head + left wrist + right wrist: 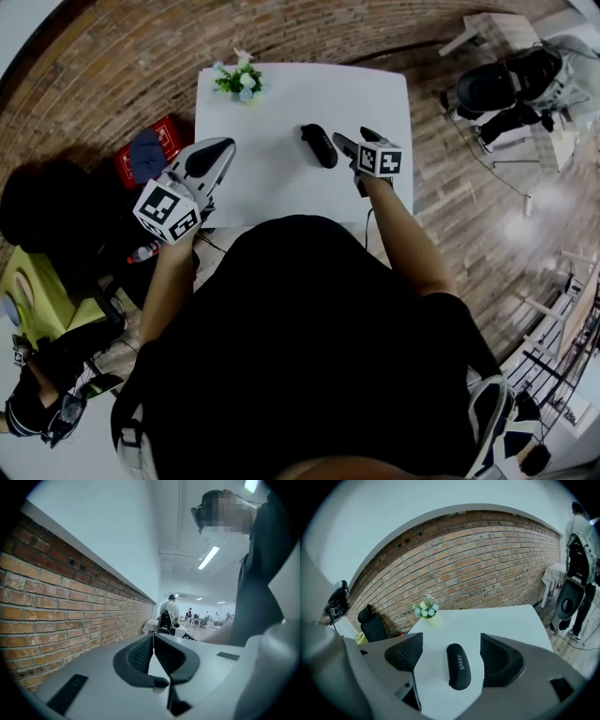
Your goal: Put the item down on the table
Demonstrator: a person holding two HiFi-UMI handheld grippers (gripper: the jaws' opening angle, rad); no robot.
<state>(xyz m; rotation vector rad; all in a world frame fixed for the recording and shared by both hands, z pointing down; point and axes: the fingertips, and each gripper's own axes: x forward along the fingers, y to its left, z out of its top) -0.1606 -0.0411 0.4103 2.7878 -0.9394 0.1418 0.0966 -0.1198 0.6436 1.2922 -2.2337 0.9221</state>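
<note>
- We see the white table (281, 187) from above, standing on a brick floor (122, 75), with a small bunch of flowers (240, 81) near its far left corner.
- The black case (458, 666) lies flat on the tabletop, towards the middle-right, with its long side pointing away from us. Light lettering runs along its lid.
- Our right gripper (451, 645) is low over the table just right of the case. Its jaws are spread wide and hold nothing. In its own view the case lies in the gap between the two dark pads (499, 658), with bare table on either side of it, so neither pad touches it.
- Our left gripper (153, 637) is off the table's left edge, well apart from the case. Its jaws are closed, their tips meeting, with nothing between them.
- The left gripper view looks along a brick wall (70, 597) towards a person with a backpack (167, 616) far down the room.
</note>
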